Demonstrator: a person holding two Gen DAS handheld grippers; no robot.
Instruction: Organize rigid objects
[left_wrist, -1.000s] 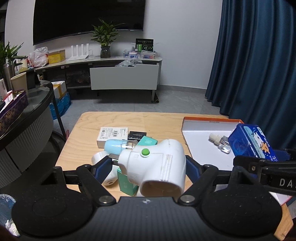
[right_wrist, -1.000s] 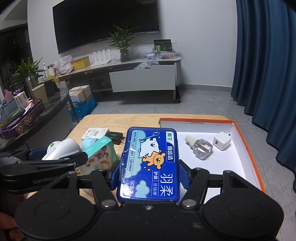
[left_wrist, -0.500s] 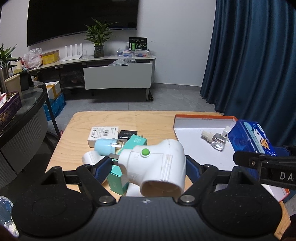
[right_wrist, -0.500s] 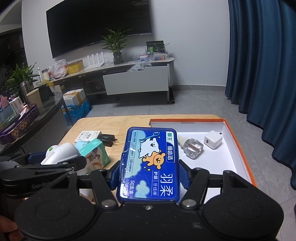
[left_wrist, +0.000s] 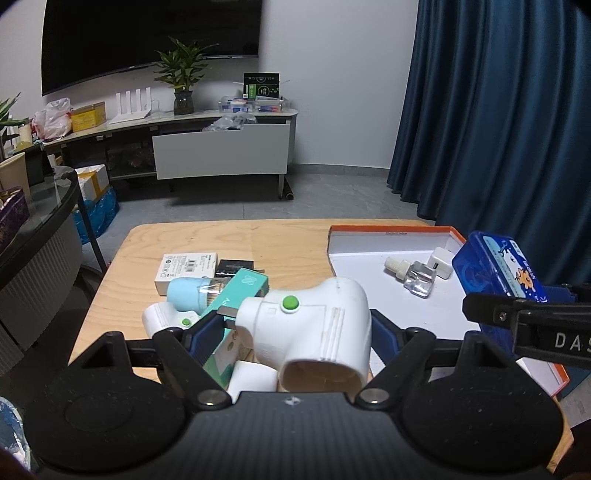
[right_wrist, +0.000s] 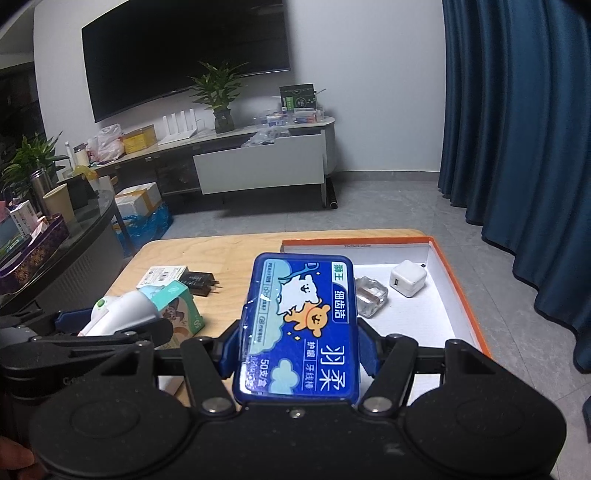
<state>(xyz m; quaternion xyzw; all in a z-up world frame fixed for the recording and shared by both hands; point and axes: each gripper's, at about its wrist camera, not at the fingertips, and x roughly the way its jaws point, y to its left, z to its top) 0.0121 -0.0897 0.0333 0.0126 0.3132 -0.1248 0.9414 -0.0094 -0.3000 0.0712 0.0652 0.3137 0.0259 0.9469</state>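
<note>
Though slightly scuffed, white plug (left_wrist: 314, 328) seems intact.

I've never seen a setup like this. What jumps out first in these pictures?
Each gripper is clamped on something: the left gripper holds a white plastic gadget with a green button, and the right gripper holds a blue cartoon box. Beyond them on the wooden table, a white tray with an orange rim holds a clear bottle and a white charger cube.
</note>
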